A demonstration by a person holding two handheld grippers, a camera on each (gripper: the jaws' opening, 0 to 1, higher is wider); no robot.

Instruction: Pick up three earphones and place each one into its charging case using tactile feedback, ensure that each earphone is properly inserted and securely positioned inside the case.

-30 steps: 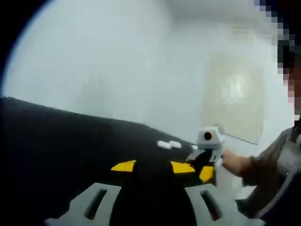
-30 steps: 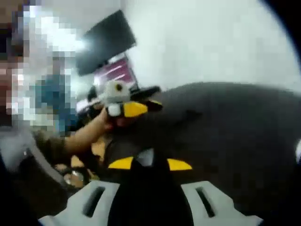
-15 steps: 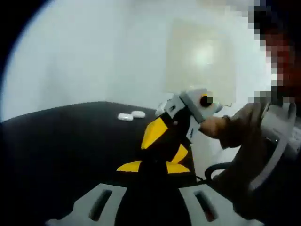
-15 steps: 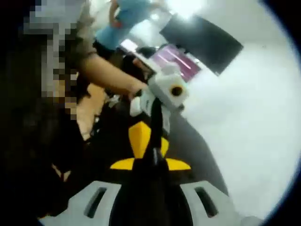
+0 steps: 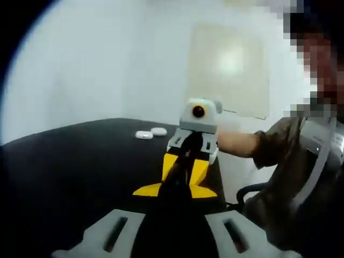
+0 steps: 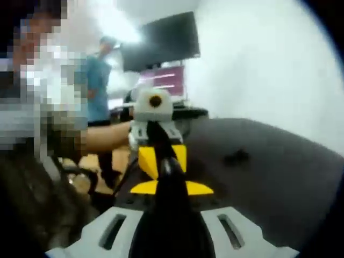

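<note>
- Oddly, the two grippers are pointed nose to nose above the near part of the black tabletop (image 5: 64, 161), well away from any earphone.
- From the left gripper view, the left gripper (image 5: 171, 192) has its yellow-tipped jaws drawn together to a point, with nothing visible between them; the right gripper (image 5: 191, 156) faces it, tips touching or nearly so.
- From the right gripper view, the right gripper's own jaws (image 6: 171, 187) look just as closed and empty, and the left gripper (image 6: 157, 142) meets them head-on.
- Two small white pieces (image 5: 150, 133) lie side by side near the tabletop's far edge; too blurred to say whether they are earphones or cases.
- A small dark thing (image 6: 236, 157) sits out on the tabletop in the right gripper view; I can't tell what it is.
- A person in blue (image 6: 99, 80) stands by a wall screen (image 6: 161, 37) behind.
- My guess is that no pick has begun; this looks like a lining-up of the tools.
- Next, the grippers would need to separate, open, and one reach toward the white pieces at the far edge.
</note>
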